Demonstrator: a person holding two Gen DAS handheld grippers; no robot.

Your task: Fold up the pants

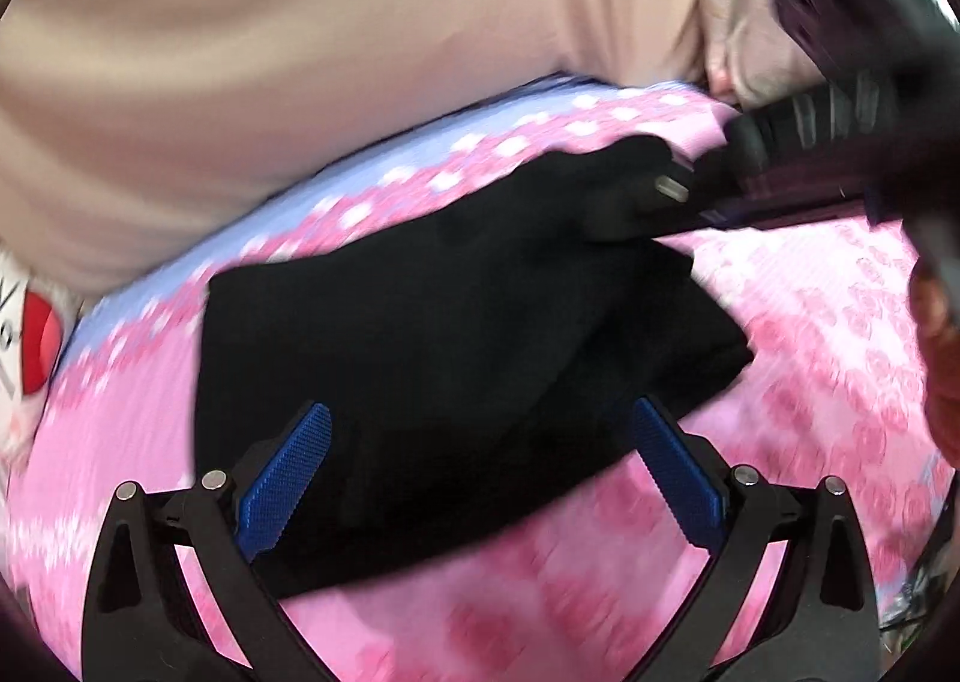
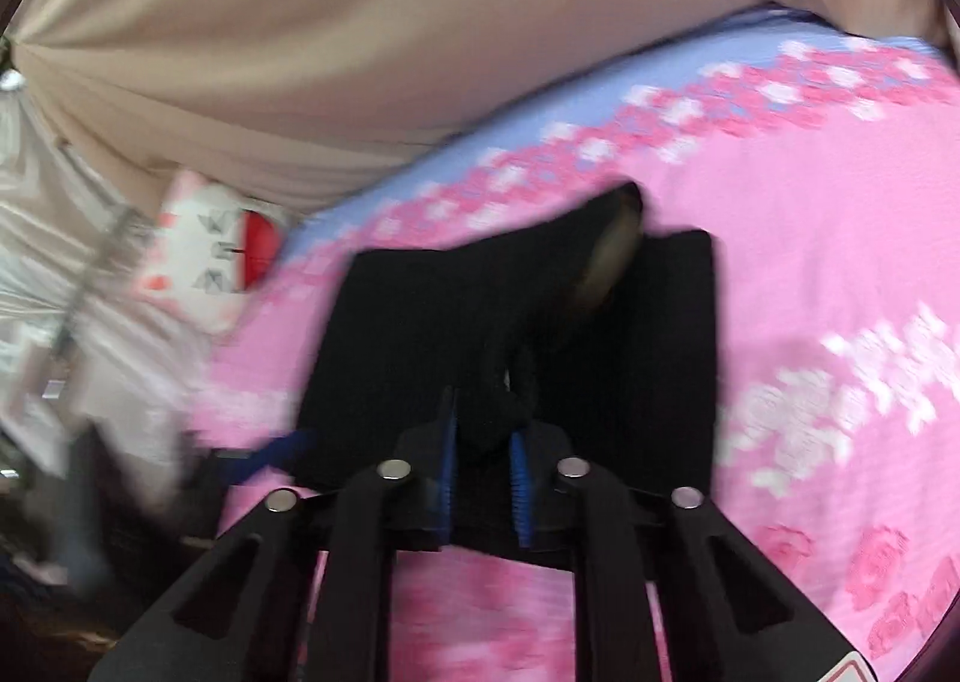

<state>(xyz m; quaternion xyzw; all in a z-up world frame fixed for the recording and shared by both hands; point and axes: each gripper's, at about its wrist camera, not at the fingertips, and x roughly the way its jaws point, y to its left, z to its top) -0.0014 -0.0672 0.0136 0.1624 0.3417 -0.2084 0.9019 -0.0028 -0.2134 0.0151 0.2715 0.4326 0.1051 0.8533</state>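
Black pants (image 1: 456, 334), folded into a thick, roughly rectangular bundle with one rumpled fold lifted, lying on a pink flowered bedspread (image 1: 810, 334) directly ahead of and partly beneath both tools. Right hand-held gripper (image 2: 483, 442) nearly pressed together, blue pads pinching a bunched ridge of the pants' black cloth at the bundle's near edge. Left hand-held gripper (image 1: 480, 472) spread wide, pads apart over the near end of the pants, gripping nothing; beige curtain (image 1: 300, 51) beyond.
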